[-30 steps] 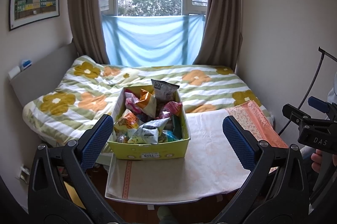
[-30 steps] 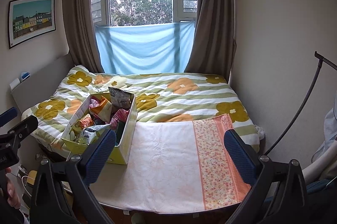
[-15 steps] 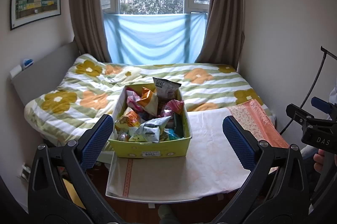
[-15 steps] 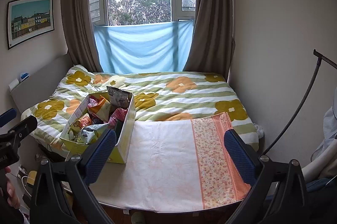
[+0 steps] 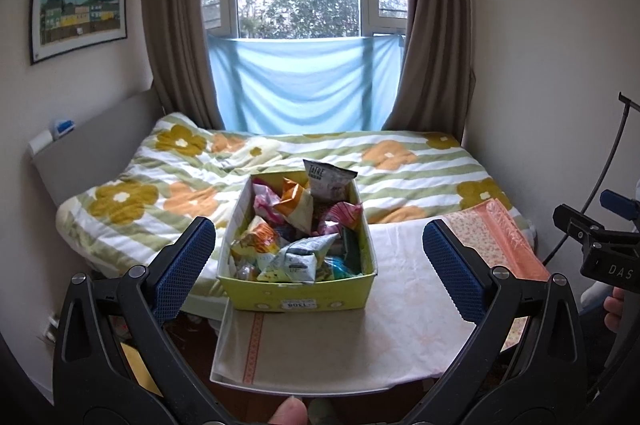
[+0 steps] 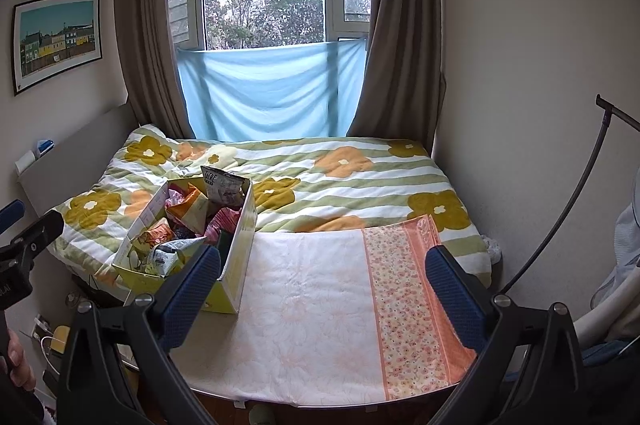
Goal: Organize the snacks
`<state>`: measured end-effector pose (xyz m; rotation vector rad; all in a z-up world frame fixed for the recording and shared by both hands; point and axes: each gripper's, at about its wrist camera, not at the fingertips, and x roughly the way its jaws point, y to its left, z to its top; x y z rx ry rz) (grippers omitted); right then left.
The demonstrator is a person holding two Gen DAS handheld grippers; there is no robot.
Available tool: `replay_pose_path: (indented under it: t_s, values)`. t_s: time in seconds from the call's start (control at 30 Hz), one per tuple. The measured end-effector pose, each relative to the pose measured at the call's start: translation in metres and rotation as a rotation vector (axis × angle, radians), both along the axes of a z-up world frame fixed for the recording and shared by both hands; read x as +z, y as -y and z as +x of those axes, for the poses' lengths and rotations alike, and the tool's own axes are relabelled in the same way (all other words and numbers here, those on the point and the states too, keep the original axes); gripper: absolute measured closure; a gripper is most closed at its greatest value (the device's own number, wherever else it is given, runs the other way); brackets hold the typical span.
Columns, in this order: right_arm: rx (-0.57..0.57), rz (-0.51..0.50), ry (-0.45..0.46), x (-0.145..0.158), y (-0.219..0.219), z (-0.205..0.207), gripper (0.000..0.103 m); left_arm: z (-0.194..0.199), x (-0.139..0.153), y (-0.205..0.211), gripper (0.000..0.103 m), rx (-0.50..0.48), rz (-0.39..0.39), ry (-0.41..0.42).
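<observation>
Sitting at the left end of a cloth-covered table [image 5: 360,353], a yellow box [image 5: 300,295] brims with snack packets [image 5: 300,257]. Beyond the table lies a bed [image 6: 360,181] with a flowered quilt. The left hand-held gripper [image 5: 320,265] hangs short of the box, its blue pads spread wide and empty, the box framed between them. The right hand-held gripper [image 6: 320,289] hovers wide and empty over bare cloth, box just left of it.
</observation>
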<state>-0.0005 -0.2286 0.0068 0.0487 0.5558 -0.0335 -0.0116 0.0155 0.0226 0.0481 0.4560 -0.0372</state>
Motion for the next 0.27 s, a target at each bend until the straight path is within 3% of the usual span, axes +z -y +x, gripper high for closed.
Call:
replay_pose_path:
  t_s: [0.27]
  values:
    - [0.000,-0.001,-0.011,0.0042,-0.0020,0.0033,0.001,0.0034,-0.0026,0.0009,0.000,-0.011,-0.027,-0.010]
